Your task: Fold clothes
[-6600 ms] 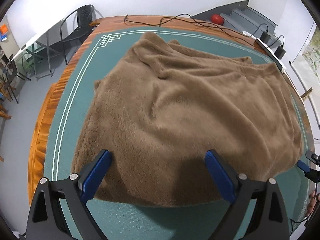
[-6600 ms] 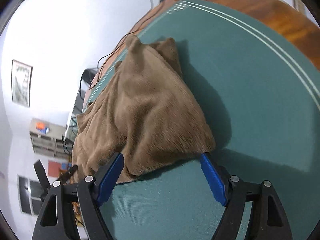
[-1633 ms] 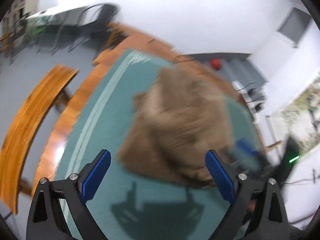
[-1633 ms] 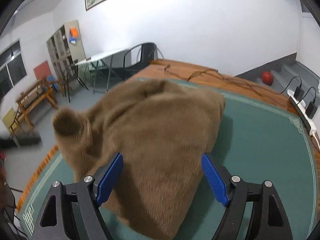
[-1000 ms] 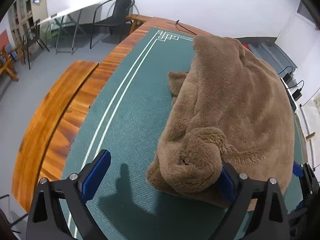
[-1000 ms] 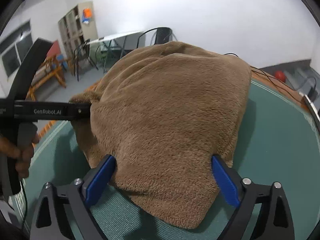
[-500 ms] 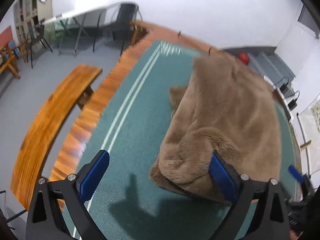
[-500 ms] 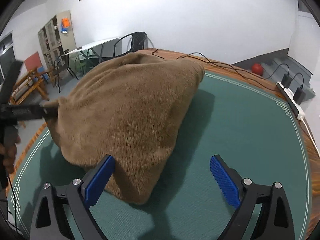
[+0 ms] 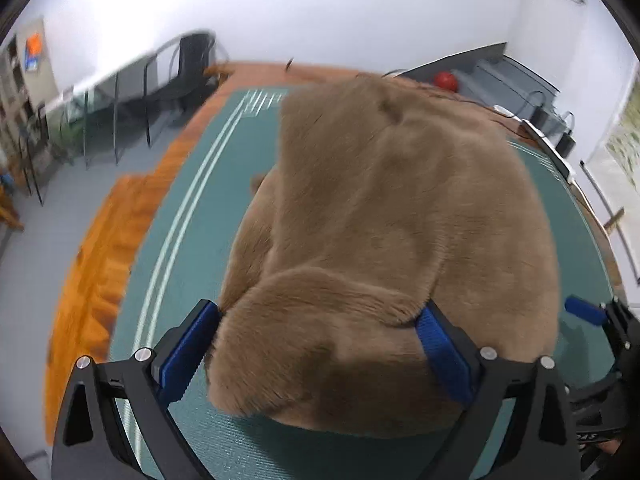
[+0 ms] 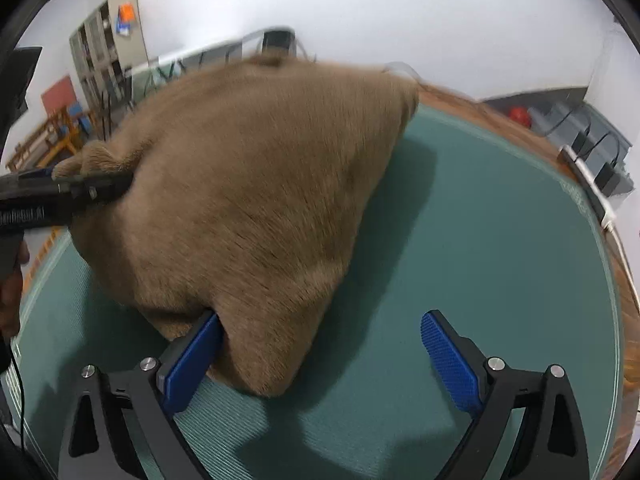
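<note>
Mid-fold, I reckon: the brown fleece garment (image 9: 392, 216) is bunched in a thick heap on the green mat (image 10: 500, 240), not yet a flat packet.

My left gripper (image 9: 316, 344) has its blue pads spread wide w/ a fat fleece roll filling the gap between them; fabric touches both pads, but no pinch visible, so it's straddling, not clamped. From the right wrist view that gripper sits at the heap's left edge, w/ a fleece tuft above its tip.

My right gripper (image 10: 320, 356) is also wide. Its left pad (image 10: 192, 360) is tucked under the near corner of the fleece; its right pad sits over bare mat, well apart from the cloth.

Next move, as I judge it: close both on the near edge, then carry it over to the far side and lay flat. Pile is thick, so bite deep or it slips.
</note>
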The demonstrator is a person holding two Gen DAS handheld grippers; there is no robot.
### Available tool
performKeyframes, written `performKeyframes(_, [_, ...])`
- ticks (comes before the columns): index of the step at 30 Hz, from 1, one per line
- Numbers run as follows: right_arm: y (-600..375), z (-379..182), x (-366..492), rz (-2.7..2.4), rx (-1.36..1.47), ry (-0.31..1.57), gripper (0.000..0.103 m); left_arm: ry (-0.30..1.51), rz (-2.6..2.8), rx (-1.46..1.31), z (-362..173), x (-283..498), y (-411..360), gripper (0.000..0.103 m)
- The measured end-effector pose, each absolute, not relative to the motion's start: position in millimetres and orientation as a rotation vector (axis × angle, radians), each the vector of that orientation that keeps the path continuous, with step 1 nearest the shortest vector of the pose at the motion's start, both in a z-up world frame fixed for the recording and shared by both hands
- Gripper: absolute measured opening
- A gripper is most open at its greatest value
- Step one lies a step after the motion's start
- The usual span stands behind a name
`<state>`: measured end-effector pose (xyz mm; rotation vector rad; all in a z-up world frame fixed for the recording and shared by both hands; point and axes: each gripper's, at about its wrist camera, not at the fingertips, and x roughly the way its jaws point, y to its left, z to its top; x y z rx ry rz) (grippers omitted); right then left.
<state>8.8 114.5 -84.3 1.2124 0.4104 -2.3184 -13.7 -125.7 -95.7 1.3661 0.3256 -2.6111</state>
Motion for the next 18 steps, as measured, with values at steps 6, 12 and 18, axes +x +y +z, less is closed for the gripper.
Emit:
performKeyframes(6, [108.4,-87.9,10.0,-2.279,1.220,0.461,0.101,0.322,-2.625,1.375,-102.8,-17.5,-135.2,0.100])
performKeyframes(12, [119.2,-58.0,0.7,-2.237,1.188,0.257,0.101,0.531,-2.616,1.401,-88.0,-22.4,-157.4,0.100])
performKeyframes(18, [125.1,-31.2,-37.7,-2.364,1.150,0.152,0.101,0.465,-2.691,1.270,-40.9,-39.6,-160.8,0.100])
